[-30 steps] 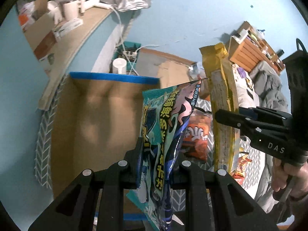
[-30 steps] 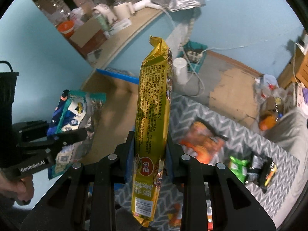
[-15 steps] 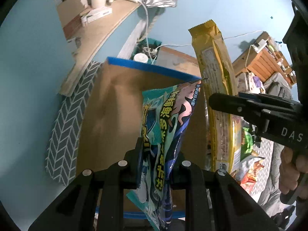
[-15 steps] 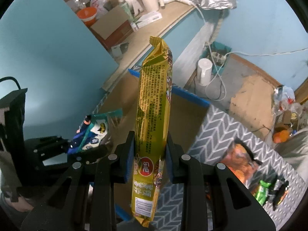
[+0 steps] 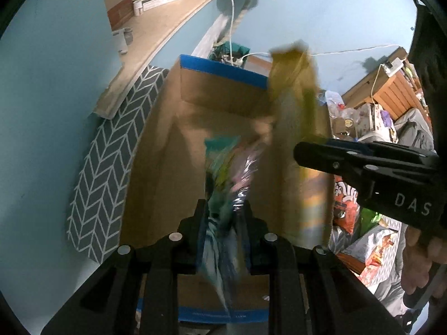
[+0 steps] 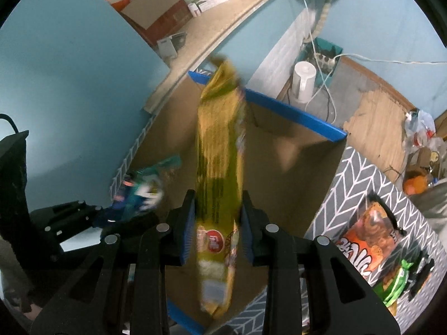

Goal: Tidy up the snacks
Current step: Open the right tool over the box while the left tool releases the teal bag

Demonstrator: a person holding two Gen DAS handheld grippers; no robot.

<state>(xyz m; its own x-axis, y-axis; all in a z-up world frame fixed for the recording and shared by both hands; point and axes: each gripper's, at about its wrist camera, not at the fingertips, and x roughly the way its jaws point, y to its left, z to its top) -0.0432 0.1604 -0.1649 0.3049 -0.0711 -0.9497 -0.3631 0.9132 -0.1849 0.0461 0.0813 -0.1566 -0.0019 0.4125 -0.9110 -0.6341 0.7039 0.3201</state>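
Observation:
My left gripper [image 5: 225,217] stands over an open cardboard box [image 5: 173,150] with blue-taped rims. A teal and blue snack bag [image 5: 223,184] is between its fingers, motion-blurred, with the jaws spread wider than the bag. My right gripper [image 6: 219,217] is above the same box [image 6: 287,173]. A long yellow snack pack [image 6: 219,167] is between its fingers, blurred, with gaps on both sides. The yellow pack [image 5: 296,128] and right gripper [image 5: 363,164] show at the right of the left wrist view. The left gripper [image 6: 92,217] and teal bag [image 6: 142,189] show at left in the right wrist view.
The box sits on a grey chevron mat [image 6: 360,184] by a blue wall. An orange snack bag [image 6: 368,237] and a green packet [image 6: 396,284] lie on the mat to the right. A wooden shelf [image 6: 218,28] with clutter runs above. A white jug [image 6: 303,81] and cables stand behind the box.
Both grippers have moved over the box and tipped down. Both jaws have widened, and the teal bag and the yellow pack now blur, slipping downward into the box.

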